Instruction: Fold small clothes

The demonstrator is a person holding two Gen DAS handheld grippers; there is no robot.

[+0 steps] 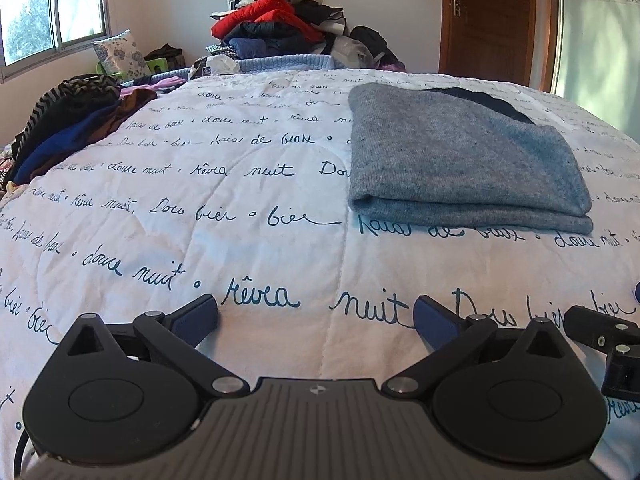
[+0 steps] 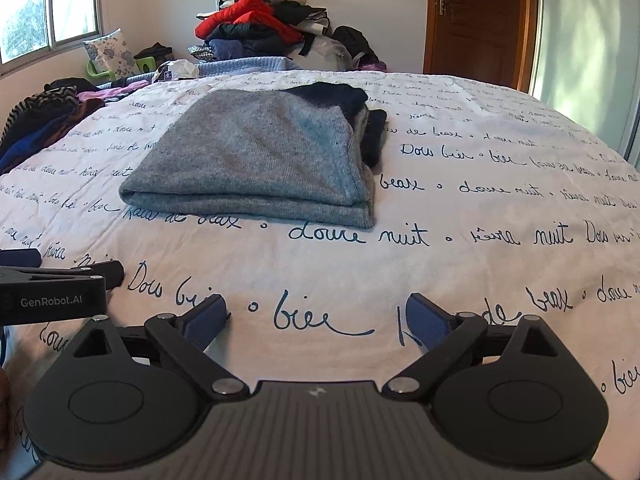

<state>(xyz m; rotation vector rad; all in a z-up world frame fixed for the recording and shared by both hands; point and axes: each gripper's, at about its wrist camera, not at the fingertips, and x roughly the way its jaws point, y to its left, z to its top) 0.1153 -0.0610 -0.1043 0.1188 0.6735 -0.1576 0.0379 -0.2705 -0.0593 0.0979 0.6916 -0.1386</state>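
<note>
A folded grey knit garment with a dark navy part at its far side lies on the white quilt with blue script; it also shows in the right wrist view. My left gripper is open and empty, low over the quilt, well short of the garment. My right gripper is open and empty, also short of the garment. Part of the right gripper shows at the right edge of the left wrist view, and part of the left gripper at the left edge of the right wrist view.
A heap of unfolded clothes lies at the bed's left edge. A tall pile of clothes with a red jacket stands beyond the bed's far end. A wooden door is at the back right, a window at the left.
</note>
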